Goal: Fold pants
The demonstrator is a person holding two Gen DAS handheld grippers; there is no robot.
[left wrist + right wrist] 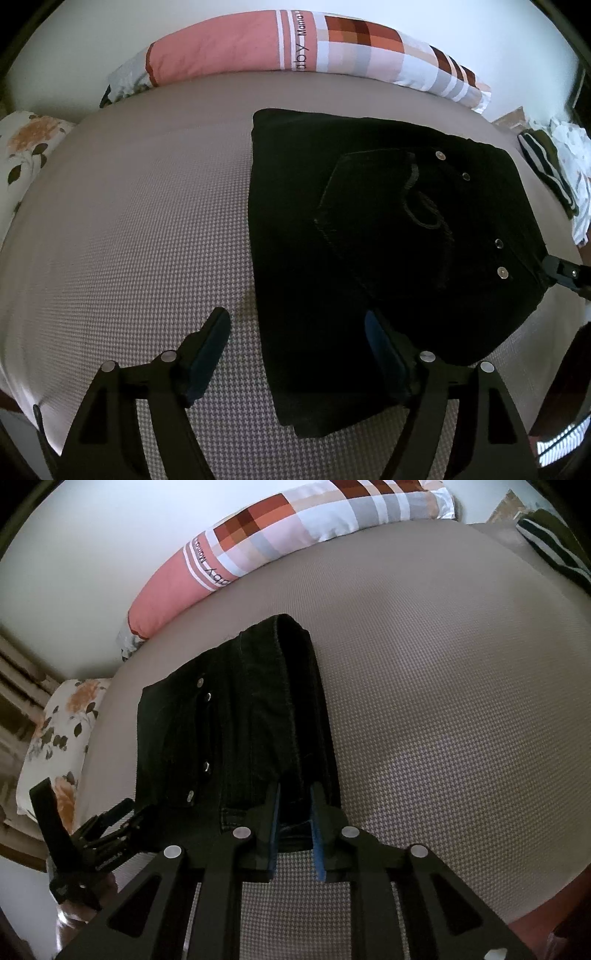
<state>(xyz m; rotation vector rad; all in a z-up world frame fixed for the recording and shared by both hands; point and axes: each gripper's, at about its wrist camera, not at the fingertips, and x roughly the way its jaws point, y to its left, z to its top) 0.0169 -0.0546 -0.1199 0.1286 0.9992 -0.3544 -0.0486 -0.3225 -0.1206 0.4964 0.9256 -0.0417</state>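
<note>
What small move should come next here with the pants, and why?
Probably open the right gripper and draw it back. The black pants already lie as a compact folded stack on the bed, yet the right fingers are closed on the stack's near edge. The left gripper is open, holding nothing, so only this grip appears to remain.

We see black pants [388, 229] on a grey houndstooth bedsheet [147, 240], a pink-and-checked bolster [295, 44], a floral pillow [62, 734]
</note>
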